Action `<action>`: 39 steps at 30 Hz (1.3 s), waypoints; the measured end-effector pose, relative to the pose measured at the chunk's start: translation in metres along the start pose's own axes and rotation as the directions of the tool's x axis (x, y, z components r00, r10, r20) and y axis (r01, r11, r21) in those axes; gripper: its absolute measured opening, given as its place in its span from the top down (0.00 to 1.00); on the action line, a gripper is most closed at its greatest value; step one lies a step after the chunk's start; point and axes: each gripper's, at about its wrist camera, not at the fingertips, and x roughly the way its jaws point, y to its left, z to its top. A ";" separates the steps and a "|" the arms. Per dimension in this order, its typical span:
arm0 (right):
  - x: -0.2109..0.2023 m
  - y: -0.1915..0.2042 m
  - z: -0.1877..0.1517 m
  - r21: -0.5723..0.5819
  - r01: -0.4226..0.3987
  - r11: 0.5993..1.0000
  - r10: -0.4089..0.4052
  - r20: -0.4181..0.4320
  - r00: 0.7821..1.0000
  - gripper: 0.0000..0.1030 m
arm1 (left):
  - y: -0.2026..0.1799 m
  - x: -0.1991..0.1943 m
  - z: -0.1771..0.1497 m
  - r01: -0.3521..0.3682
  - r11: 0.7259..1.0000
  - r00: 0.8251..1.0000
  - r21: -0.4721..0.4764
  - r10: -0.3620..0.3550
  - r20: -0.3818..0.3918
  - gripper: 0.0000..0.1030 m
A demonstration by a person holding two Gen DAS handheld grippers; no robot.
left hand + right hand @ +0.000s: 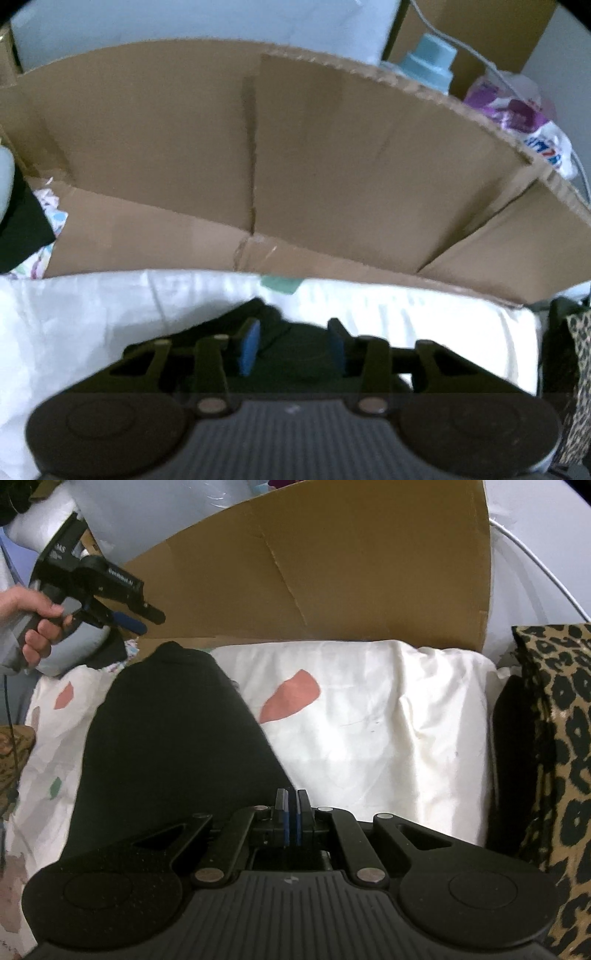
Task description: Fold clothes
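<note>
A black garment (173, 738) lies spread on a white sheet (369, 720) with coloured patches. My right gripper (293, 805) sits at the garment's near right edge, its blue pads pressed together on the cloth's edge. A hand holds my left gripper (146, 621) open in the air above the garment's far left corner. In the left wrist view the left gripper (293, 345) is open, with the black garment (273, 326) below and between its fingers, not pinched.
A tall cardboard wall (332, 572) stands behind the bed. A leopard-print cloth (561, 738) lies along the right side. Behind the cardboard (184, 147) are a pale blue bottle (428, 62) and a purple-printed plastic bag (517, 114).
</note>
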 end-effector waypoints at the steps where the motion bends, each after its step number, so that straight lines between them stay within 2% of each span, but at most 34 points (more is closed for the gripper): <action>1: -0.001 0.002 -0.001 -0.002 -0.004 1.000 0.004 -0.003 1.000 0.98 | 0.001 0.005 -0.001 -0.004 1.000 1.000 0.005 0.004 -0.006 0.68; 2: -0.001 0.003 -0.002 -0.002 -0.005 1.000 0.005 -0.008 1.000 0.98 | 0.007 0.012 -0.004 -0.006 1.000 1.000 0.007 0.006 -0.015 0.72; 4: 0.001 0.004 -0.008 0.010 -0.011 1.000 0.012 -0.020 1.000 0.98 | 0.019 0.039 -0.010 -0.008 1.000 0.999 0.005 0.008 -0.034 0.73; 8: 0.001 0.003 -0.022 0.002 -0.001 1.000 0.001 -0.047 0.999 0.98 | 0.019 0.062 -0.022 0.005 1.000 0.998 0.003 -0.005 -0.057 0.74; 14: -0.001 -0.008 -0.039 0.015 0.040 0.999 -0.039 -0.086 0.996 0.97 | 0.013 0.079 -0.023 -0.005 1.000 0.997 0.024 0.007 -0.079 0.74; 22: -0.010 -0.016 -0.057 0.017 0.094 0.995 -0.092 -0.097 0.991 0.96 | 0.008 0.093 -0.022 -0.013 0.999 0.996 0.048 0.017 -0.085 0.72; 28: -0.032 -0.021 -0.057 0.027 0.153 0.988 -0.150 -0.074 0.986 0.97 | 0.007 0.086 -0.022 -0.020 0.998 0.997 0.057 0.025 -0.077 0.72; 38: -0.081 -0.027 -0.074 0.106 0.096 0.990 -0.093 -0.035 0.995 0.96 | 0.018 0.037 -0.027 -0.028 0.993 0.999 0.116 0.032 -0.037 0.70; 39: -0.082 -0.027 -0.075 0.113 0.094 0.989 -0.090 -0.039 0.995 0.94 | 0.018 0.034 -0.030 -0.031 0.991 0.999 0.128 0.036 -0.040 0.70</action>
